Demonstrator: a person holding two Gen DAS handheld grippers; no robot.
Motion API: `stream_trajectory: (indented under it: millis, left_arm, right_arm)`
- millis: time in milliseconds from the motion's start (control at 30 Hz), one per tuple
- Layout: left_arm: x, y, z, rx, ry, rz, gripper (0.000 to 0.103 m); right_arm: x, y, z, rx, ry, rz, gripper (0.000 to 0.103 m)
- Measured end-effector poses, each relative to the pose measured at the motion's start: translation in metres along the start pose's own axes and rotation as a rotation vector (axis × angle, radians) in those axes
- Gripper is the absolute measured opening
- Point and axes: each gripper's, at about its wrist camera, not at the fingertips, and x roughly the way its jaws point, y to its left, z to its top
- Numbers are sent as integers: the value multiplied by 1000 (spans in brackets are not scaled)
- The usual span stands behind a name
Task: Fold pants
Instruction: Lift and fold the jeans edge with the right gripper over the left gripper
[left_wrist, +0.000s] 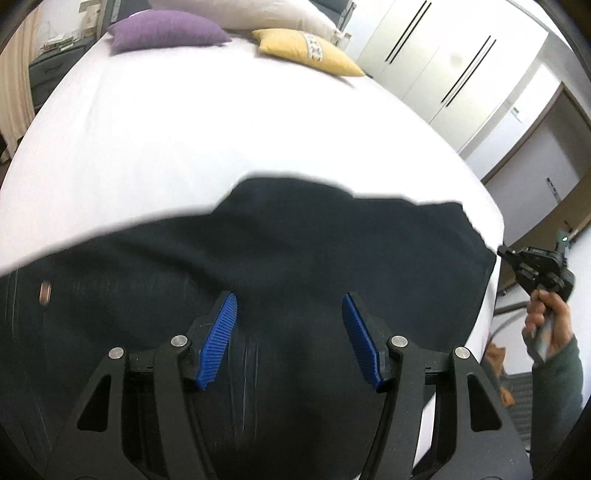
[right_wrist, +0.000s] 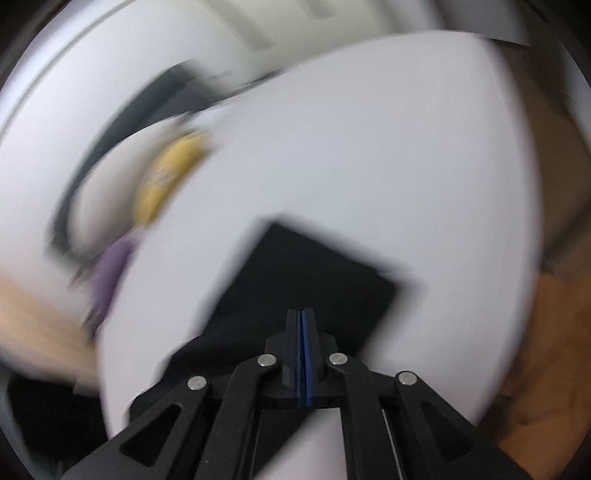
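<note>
Pants (left_wrist: 258, 277), dark navy, lie spread on the white bed (left_wrist: 184, 147) close in front of me, filling the lower half of my left wrist view, their far edge running in an uneven line from nine o'clock across to about three o'clock, where a corner sits near the bed's edge. My left claw (left_wrist: 290, 332) hangs over the cloth with its blue pads (left_wrist: 218, 339) standing well apart; nothing is pinched between them, so it is released. My right claw (right_wrist: 302, 350) is clenched, its two blue pads pressed together with no fabric visible between them, though that view is badly smeared. From the left wrist camera I see that right claw out at three o'clock, past the bed's side, held in my hand (left_wrist: 543, 317) with a grey-green sleeve (left_wrist: 557, 373) below it. At the far end of the bed, toward twelve o'clock, a purple cushion (left_wrist: 166, 31) and a yellow cushion (left_wrist: 306, 50) lie side by side in front of a pale pillow (left_wrist: 243, 13). White wardrobe doors (left_wrist: 454, 66) stand at about one o'clock.
</note>
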Motion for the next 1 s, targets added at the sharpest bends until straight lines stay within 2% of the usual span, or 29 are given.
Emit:
stream_trajectory:
  millis: [100,133,200,233,267,300,333,400,533,600,633,667,733,767,867,933,1000]
  left_arm:
    - [27,-19,34,63,43,-35,58]
    - [38,-26,43,96,64,-33,58]
    - [65,-36,60,137,118,-59,58]
    - [78,-40,64,145,149,-49,58]
    - [97,-40,68,157,195,-24,58]
    - [108,-39,72,166,216,-7,58]
    - [121,-35,73,175,225,15,58]
    - [130,-33,77,163,208,13,58]
    - [138,-42,88,217,175,76,58]
    - [134,-38,94,220,138,164,58]
    - [130,-28,99,190,119,211,58]
    - [126,-17,102,155,109,240,58]
    - [106,13,107,52,75,300,58]
    - [97,20,107,23,57,302,58]
    - [55,27,99,-24,-25,249,58]
    - [37,14,84,0,-52,179,58]
    - [38,-7,72,41,-33,135,58]
  right_arm:
    - [46,76,-25,-170,198,218,11]
    - [57,88,-31,-185,235,245,11]
    - [97,116,-53,-251,376,306,11]
    - [112,119,-60,-267,414,305,11]
    - [125,116,-64,-270,426,253,12]
    - [134,111,-71,-270,431,181,12]
    - [147,96,-67,-221,430,146,0]
    - [145,64,-59,-110,410,199,0]
    - [105,12,-35,-81,269,115,0]
    - [88,-7,-20,-41,221,64,0]
    - [62,-30,-8,-17,183,25,0]
    - [55,-35,-5,-11,163,-12,0]
    - [35,-38,4,-15,128,-78,1]
    - [29,-28,3,-27,120,-71,7]
    - [26,19,-6,-104,147,117,7]
    - [44,69,-22,-188,226,258,7]
    - [70,103,-41,-230,331,371,9]
